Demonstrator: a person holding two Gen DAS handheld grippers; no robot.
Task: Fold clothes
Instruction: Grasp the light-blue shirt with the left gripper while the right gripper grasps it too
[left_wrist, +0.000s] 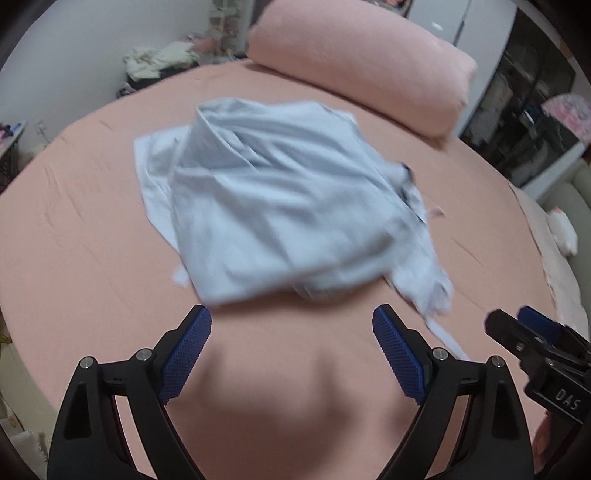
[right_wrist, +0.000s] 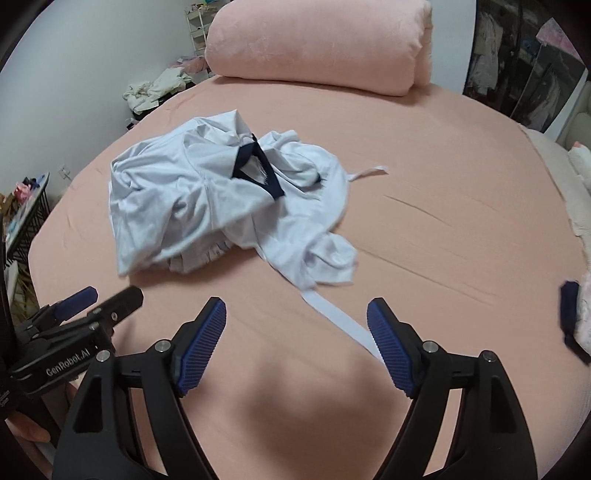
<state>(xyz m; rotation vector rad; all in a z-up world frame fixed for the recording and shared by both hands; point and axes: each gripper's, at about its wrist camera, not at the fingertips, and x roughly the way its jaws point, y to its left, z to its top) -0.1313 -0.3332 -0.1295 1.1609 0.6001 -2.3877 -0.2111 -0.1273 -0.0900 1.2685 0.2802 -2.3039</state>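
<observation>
garment: a pale blue garment (right_wrist: 207, 192) with a dark navy collar (right_wrist: 258, 166) lies crumpled in a heap on the pink sheet (right_wrist: 443, 229), left of centre in the right wrist view and centre frame, blurred, in the left wrist view.
strap: a thin pale strap (right_wrist: 336, 314) trails from the heap toward the lower centre, ending beside the right gripper's right-hand finger.
left gripper: the left gripper (left_wrist: 291, 321) hangs over bare sheet just below the heap's near edge, fingers spread wide, nothing between the blue pads (left_wrist: 188, 350).
right gripper: the right gripper (right_wrist: 295, 314) is also released, pads wide apart, gripping nothing.
pillow: a long pink pillow (right_wrist: 317, 44) lies across the top of the frame.
background: loose pale clothes (right_wrist: 155, 90) piled at upper left, beyond the bed.
</observation>
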